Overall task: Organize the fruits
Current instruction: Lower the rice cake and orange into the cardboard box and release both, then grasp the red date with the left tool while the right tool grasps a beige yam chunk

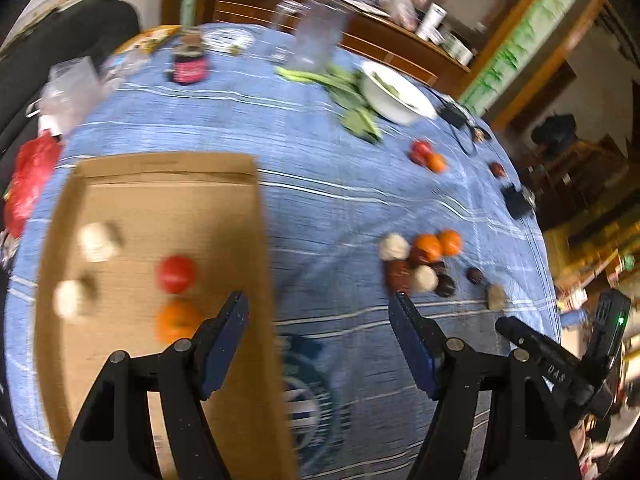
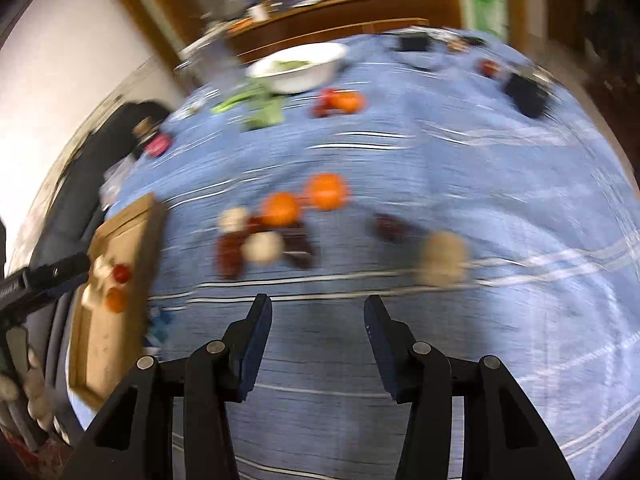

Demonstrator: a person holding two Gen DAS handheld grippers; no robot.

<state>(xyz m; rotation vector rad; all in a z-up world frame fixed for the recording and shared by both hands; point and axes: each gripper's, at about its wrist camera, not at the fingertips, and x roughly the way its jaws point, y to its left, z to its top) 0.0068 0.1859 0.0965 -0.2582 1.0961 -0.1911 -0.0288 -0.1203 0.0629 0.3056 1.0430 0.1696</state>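
A cardboard tray (image 1: 168, 172) lies on the blue cloth and holds a red fruit (image 1: 177, 274), an orange (image 1: 176, 320) and two white fruits (image 1: 98, 240). My left gripper (image 1: 318, 300) is open and empty above the tray's right edge. A cluster of oranges (image 1: 428, 247), white and dark fruits lies to its right. In the right wrist view that cluster (image 2: 280, 210) lies ahead, with a pale fruit (image 2: 444, 258) to the right. My right gripper (image 2: 318, 304) is open and empty over bare cloth. The tray also shows there (image 2: 148, 220) at the left.
A white bowl (image 1: 394, 92) with greens (image 1: 352, 96) stands at the back, with a red and an orange fruit (image 1: 428, 156) near it. A dark jar (image 1: 188, 66), clear containers (image 1: 316, 40), a red bag (image 1: 30, 184) and black devices (image 1: 518, 200) line the table's edges.
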